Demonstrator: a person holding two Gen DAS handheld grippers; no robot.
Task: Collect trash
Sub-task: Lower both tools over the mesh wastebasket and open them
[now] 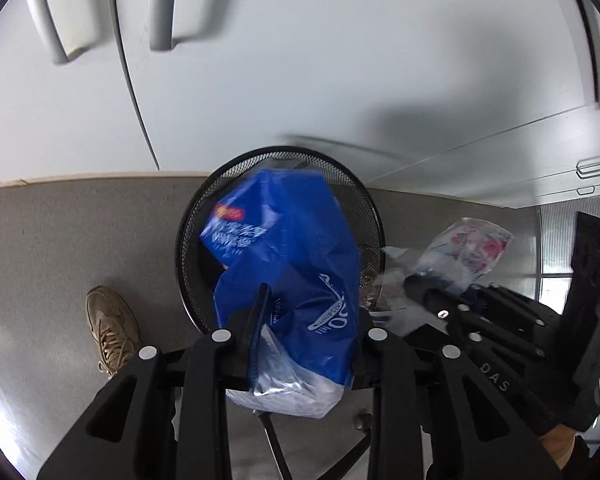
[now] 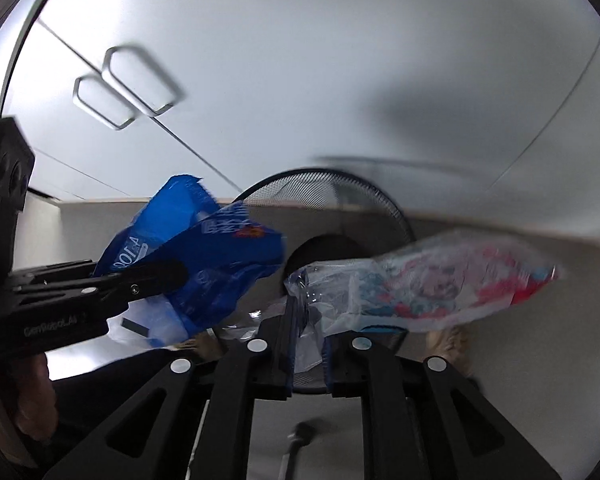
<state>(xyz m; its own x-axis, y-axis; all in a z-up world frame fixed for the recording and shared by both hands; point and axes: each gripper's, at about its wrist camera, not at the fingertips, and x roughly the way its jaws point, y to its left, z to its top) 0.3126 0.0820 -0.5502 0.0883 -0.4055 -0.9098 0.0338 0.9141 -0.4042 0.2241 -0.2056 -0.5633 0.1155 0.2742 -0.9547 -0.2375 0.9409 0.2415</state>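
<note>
Fingertips (image 1: 260,312) half buried in blurred blue bag (image 1: 292,248)

The black mesh bin (image 1: 236,184) stands on the grey floor (image 1: 60,240) against the white cabinet doors (image 1: 300,60), which block the far side. A blue wrapper (image 1: 292,248) fills most of its mouth. A tan shoe (image 1: 112,324) stands on the floor to its left; the floor between is bare.

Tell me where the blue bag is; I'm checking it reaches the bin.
In the left wrist view the blue bag hangs from the left gripper, over the mesh bin by the cabinets.
</note>
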